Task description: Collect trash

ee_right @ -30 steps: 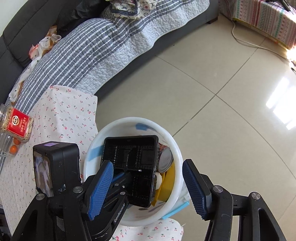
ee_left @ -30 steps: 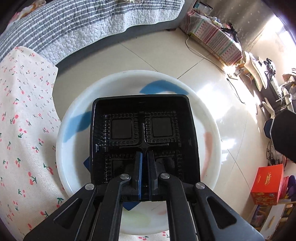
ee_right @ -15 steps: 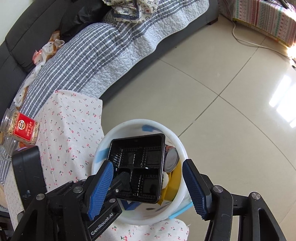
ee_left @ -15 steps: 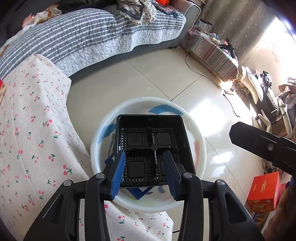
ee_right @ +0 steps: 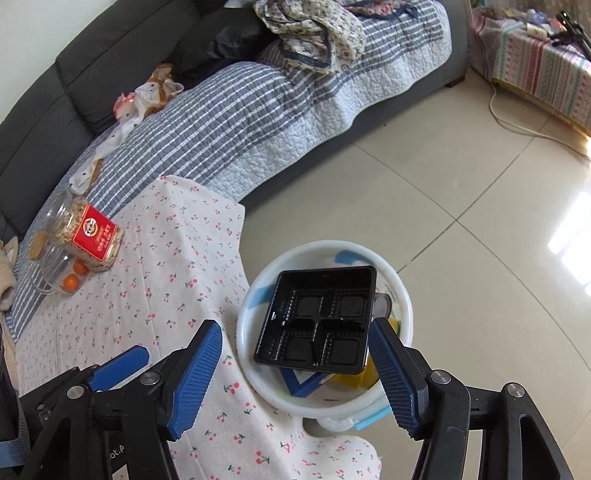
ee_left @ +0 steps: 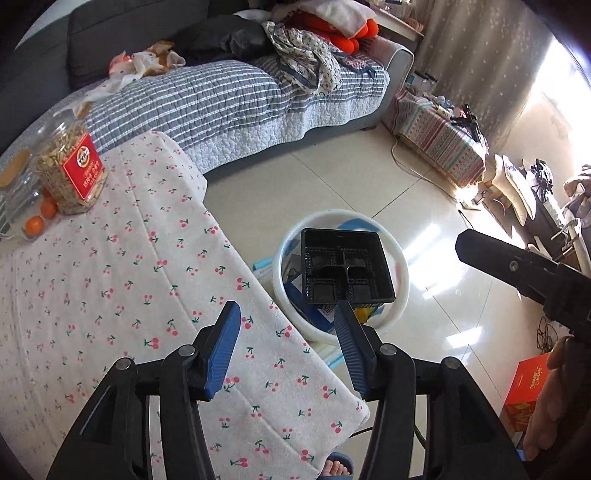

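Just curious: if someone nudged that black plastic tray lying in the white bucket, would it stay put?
Probably not. The black plastic tray lies tilted on other trash in the white bucket, so it would likely slide or tip. It looks thin and moulded: probably light and slightly flexible.

A table under a white cloth (ee_left: 110, 280) printed with small cherries fills the near left. At its far corner stands a clear jar (ee_left: 68, 162) with a red label, full of pale snacks, perhaps nuts. Two small oranges (ee_left: 40, 218) lie just beside the jar, next to some clear glassware. Behind the table runs a dark sofa (ee_right: 110, 62) covered by a grey-and-white striped quilt (ee_right: 258, 122). A patterned garment (ee_right: 314, 26) is heaped on the quilt, with orange and white items near it. The floor (ee_right: 461, 184) is pale glossy tile, bright with glare. A white cable (ee_right: 517, 125) trails across it toward a low bench in striped cloth (ee_right: 535, 62). An orange box (ee_left: 528, 391) sits on the floor at the right.
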A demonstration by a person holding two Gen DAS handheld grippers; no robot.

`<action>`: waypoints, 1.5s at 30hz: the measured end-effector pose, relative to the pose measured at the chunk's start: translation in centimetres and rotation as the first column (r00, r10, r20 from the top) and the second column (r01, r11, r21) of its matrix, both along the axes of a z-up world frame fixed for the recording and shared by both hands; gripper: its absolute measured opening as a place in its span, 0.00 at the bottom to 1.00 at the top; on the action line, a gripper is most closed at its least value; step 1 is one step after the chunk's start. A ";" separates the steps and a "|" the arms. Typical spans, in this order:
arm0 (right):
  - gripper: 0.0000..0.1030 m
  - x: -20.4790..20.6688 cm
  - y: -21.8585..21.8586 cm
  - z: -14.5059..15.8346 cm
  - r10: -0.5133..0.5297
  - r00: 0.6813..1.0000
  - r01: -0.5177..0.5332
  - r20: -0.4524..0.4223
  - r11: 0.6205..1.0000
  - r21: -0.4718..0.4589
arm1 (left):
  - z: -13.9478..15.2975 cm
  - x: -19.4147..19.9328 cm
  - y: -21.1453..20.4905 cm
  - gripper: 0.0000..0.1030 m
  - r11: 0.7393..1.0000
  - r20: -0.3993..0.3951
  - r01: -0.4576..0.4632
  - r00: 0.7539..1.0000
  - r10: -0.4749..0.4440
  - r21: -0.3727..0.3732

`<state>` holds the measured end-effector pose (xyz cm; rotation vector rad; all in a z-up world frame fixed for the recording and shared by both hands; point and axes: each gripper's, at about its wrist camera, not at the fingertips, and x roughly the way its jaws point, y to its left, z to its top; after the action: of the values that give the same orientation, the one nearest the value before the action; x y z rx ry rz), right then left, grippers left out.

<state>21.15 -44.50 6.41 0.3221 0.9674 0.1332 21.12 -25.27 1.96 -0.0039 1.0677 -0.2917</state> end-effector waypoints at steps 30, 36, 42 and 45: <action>0.90 -18.6 9.9 2.2 0.028 0.987 0.006 0.160 0.977 -0.211 | 3.1 -16.7 10.6 0.83 0.999 0.219 -0.024 0.976 0.018 0.023; 0.90 -18.4 11.4 1.8 0.051 0.987 -0.009 0.153 0.965 -0.261 | 2.7 -16.0 11.1 0.83 1.000 0.201 -0.027 0.979 0.026 0.001; 0.90 -18.0 11.7 1.5 0.054 0.989 -0.013 0.140 0.960 -0.280 | 2.4 -15.8 11.0 0.83 1.000 0.187 -0.021 0.982 0.021 -0.003; 0.90 -18.0 11.7 1.2 0.057 0.989 -0.016 0.135 0.957 -0.288 | 2.4 -15.7 11.0 0.83 1.000 0.187 -0.019 0.982 0.019 -0.001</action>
<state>3.11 -32.79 7.66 0.0266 0.8377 0.0470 5.39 -14.24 4.31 0.0133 0.8806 -0.2689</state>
